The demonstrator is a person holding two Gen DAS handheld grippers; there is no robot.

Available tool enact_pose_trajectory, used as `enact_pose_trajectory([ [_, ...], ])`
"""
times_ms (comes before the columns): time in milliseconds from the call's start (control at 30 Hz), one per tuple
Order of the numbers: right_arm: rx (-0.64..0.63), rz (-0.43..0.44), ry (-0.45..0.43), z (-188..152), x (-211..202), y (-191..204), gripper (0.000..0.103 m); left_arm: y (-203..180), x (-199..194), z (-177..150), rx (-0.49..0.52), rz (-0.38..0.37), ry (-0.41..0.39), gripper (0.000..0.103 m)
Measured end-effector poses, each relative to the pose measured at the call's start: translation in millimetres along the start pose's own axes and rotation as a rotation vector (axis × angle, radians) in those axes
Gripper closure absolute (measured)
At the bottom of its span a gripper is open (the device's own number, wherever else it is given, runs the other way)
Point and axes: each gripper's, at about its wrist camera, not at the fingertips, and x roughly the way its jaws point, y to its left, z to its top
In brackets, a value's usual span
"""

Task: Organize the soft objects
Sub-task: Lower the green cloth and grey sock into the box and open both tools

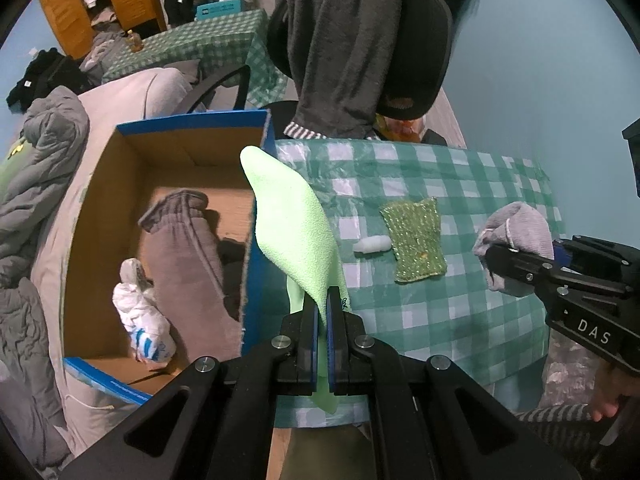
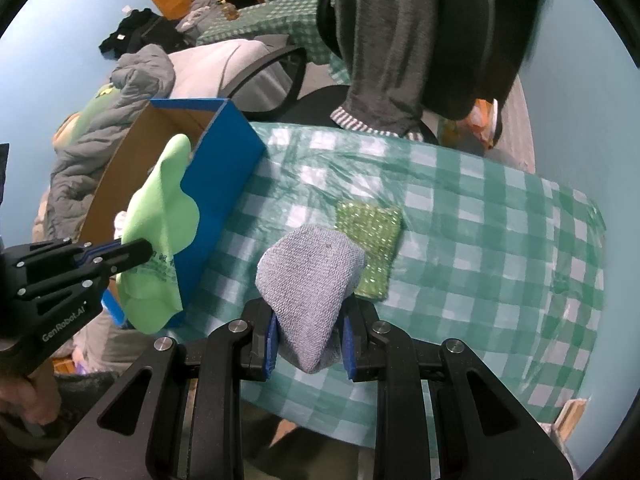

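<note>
Matt fleecy green cloth (image 1: 292, 232)

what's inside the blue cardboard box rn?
Inside the blue cardboard box: grey sweatpants and a knotted white plastic bag. The near right corner is hidden by the light green cloth.

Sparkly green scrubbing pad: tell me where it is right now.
The sparkly green scrubbing pad lies flat on the checked tablecloth, mid-table in both wrist views, beside a small white bottle and right of the blue cardboard box.
</note>
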Motion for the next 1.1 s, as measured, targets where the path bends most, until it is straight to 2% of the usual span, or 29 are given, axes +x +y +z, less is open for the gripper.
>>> enact_pose_trajectory([
  [1100,-0.193,0.118,-0.007,57,39,128,0.080,115,-27,-2,-0.179,0.052,-0.053,0.100],
])
